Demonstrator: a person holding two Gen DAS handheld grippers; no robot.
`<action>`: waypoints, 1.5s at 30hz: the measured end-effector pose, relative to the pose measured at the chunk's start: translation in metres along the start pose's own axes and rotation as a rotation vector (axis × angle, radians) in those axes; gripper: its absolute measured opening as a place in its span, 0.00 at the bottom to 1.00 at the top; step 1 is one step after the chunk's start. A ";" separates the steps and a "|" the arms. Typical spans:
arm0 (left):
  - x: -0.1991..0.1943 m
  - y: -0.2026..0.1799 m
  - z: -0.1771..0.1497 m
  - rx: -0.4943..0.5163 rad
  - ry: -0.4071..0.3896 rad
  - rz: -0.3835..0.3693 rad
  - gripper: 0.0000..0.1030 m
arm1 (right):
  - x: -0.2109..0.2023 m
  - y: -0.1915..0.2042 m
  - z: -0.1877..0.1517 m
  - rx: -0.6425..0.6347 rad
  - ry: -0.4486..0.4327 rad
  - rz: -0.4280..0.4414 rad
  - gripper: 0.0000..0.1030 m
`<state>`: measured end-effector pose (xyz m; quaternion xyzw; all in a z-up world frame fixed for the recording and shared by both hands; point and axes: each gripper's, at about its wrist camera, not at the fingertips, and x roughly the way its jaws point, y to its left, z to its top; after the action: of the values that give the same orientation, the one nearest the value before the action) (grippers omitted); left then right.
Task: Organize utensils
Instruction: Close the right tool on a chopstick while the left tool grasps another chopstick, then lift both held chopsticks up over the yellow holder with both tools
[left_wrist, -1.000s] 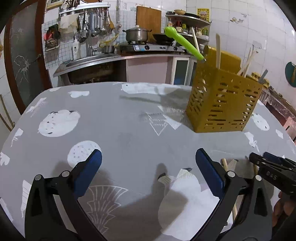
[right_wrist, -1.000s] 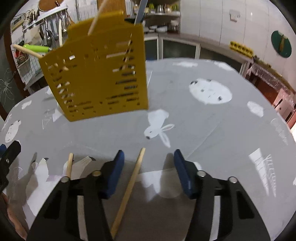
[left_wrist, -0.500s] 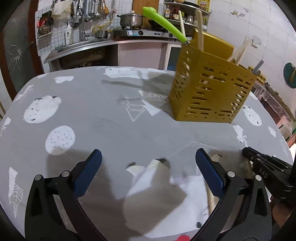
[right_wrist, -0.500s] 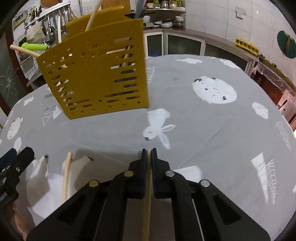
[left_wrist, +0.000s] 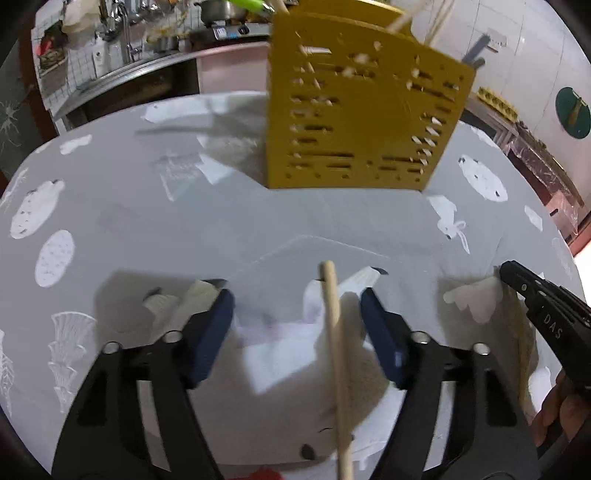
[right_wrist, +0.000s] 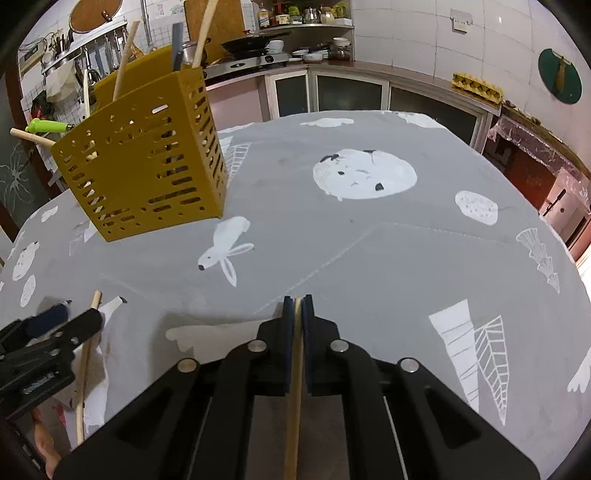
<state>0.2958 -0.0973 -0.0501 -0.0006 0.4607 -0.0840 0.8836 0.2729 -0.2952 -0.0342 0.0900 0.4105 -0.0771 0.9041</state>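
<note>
— Right wrist view: what has the right gripper (right_wrist: 297, 306) got?
— A wooden chopstick (right_wrist: 294, 387), pinched between its blue pads, above the grey tablecloth (right_wrist: 369, 240).
— And the left gripper (left_wrist: 295, 310)?
— Spread wide, straddling the other chopstick (left_wrist: 336, 354) — the yellow utensil holder (left_wrist: 362, 122) stands beyond.

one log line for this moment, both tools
left tool: open over stick | right tool: shut on chopstick | holder: upright

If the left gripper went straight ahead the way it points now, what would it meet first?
Probably the yellow utensil holder, standing straight beyond the open left gripper; only bare tablecloth lies between, and a wooden stick lies between its fingers.
</note>
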 end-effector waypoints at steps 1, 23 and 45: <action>0.000 -0.003 0.000 0.005 -0.007 0.005 0.62 | 0.002 -0.001 0.000 0.003 0.002 0.003 0.05; 0.007 -0.011 0.008 0.036 0.022 -0.035 0.05 | -0.008 0.007 0.002 -0.029 -0.023 -0.002 0.05; -0.099 0.039 -0.002 -0.022 -0.294 -0.055 0.05 | -0.074 0.008 0.008 -0.004 -0.224 0.083 0.05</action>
<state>0.2442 -0.0439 0.0265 -0.0354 0.3271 -0.1023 0.9388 0.2317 -0.2845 0.0276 0.0960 0.3031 -0.0483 0.9469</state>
